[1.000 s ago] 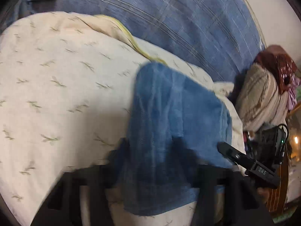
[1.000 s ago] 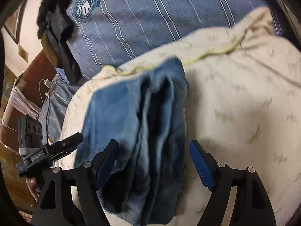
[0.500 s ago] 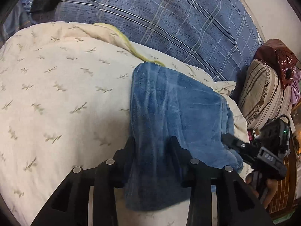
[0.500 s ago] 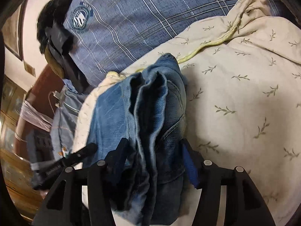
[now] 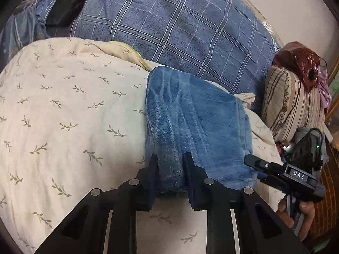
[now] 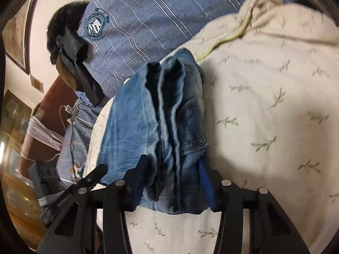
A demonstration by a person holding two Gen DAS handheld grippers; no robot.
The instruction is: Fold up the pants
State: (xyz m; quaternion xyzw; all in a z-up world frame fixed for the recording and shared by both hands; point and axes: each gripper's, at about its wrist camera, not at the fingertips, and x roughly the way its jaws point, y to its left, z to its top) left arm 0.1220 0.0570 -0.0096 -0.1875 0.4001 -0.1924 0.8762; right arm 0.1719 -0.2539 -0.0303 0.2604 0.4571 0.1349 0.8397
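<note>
Folded blue jeans (image 5: 190, 122) lie in a thick stack on a cream leaf-print bedsheet (image 5: 63, 110). My left gripper (image 5: 169, 160) is shut on the near edge of the jeans, its fingers pinching a ridge of denim. In the right wrist view the jeans (image 6: 161, 122) show several stacked layers; my right gripper (image 6: 171, 169) is shut on the stack's end, one finger on each side. The right gripper also shows at the lower right of the left wrist view (image 5: 275, 169), at the jeans' other end.
A person in a blue plaid shirt (image 5: 180, 25) stands just behind the bed. A striped pillow (image 5: 290, 103) and a maroon cloth (image 5: 300, 61) lie at the right. Wooden furniture (image 6: 12, 116) and a cable (image 6: 72, 122) are at the left of the right wrist view.
Both grippers went from wide open around the jeans to shut on them. The jeans stack has settled lower onto the sheet.
</note>
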